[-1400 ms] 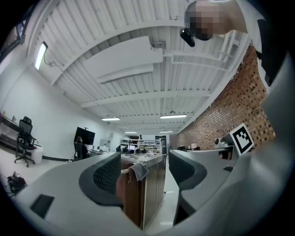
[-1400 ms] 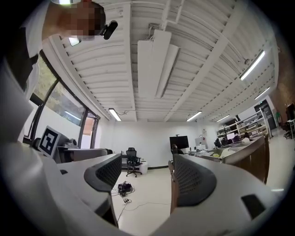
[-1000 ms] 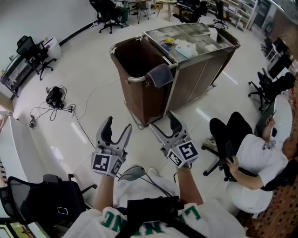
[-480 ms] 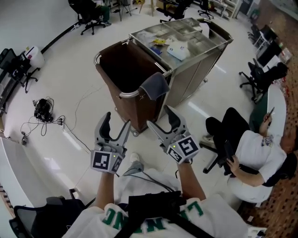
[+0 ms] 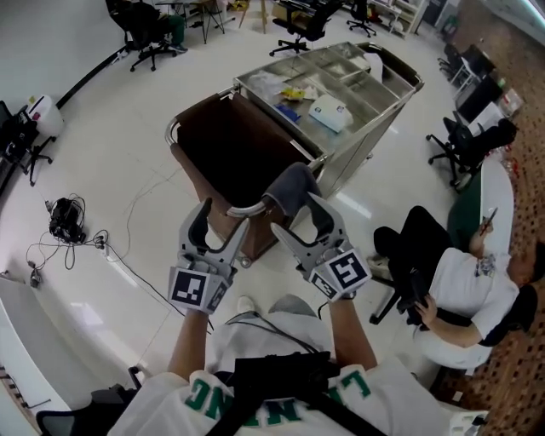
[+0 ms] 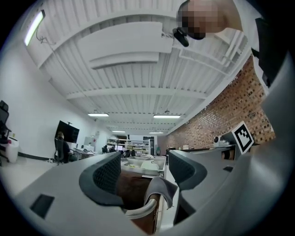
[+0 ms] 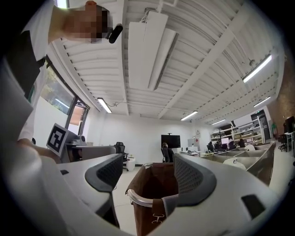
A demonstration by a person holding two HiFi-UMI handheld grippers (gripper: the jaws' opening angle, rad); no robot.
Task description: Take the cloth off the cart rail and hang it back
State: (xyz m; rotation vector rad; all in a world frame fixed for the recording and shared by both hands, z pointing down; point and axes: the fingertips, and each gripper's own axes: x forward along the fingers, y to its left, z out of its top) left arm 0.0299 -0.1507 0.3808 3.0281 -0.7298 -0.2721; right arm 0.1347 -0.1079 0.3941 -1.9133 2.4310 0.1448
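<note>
A grey cloth [image 5: 289, 186] hangs over the curved metal rail [image 5: 243, 209] at the near corner of a steel cart [image 5: 375, 111] that carries a brown bag [image 5: 230, 149]. My left gripper [image 5: 220, 220] is open and empty, just short of the rail and left of the cloth. My right gripper [image 5: 296, 217] is open too, right below the cloth, touching nothing. In the left gripper view the cloth [image 6: 162, 190] and the rail [image 6: 140, 208] show between the jaws of my left gripper [image 6: 144, 173]. In the right gripper view the rail [image 7: 143, 199] and bag lie ahead of my right gripper [image 7: 150, 177].
A person sits on an office chair [image 5: 451, 281] close to the right. Cables and a headset [image 5: 64, 220] lie on the floor at the left. Trays with packets [image 5: 328, 81] fill the cart top. Office chairs [image 5: 140, 21] stand at the back.
The cart has come nearer in the head view. Both open grippers now reach its near corner, with the cloth just past the right one. Neither has shut.
</note>
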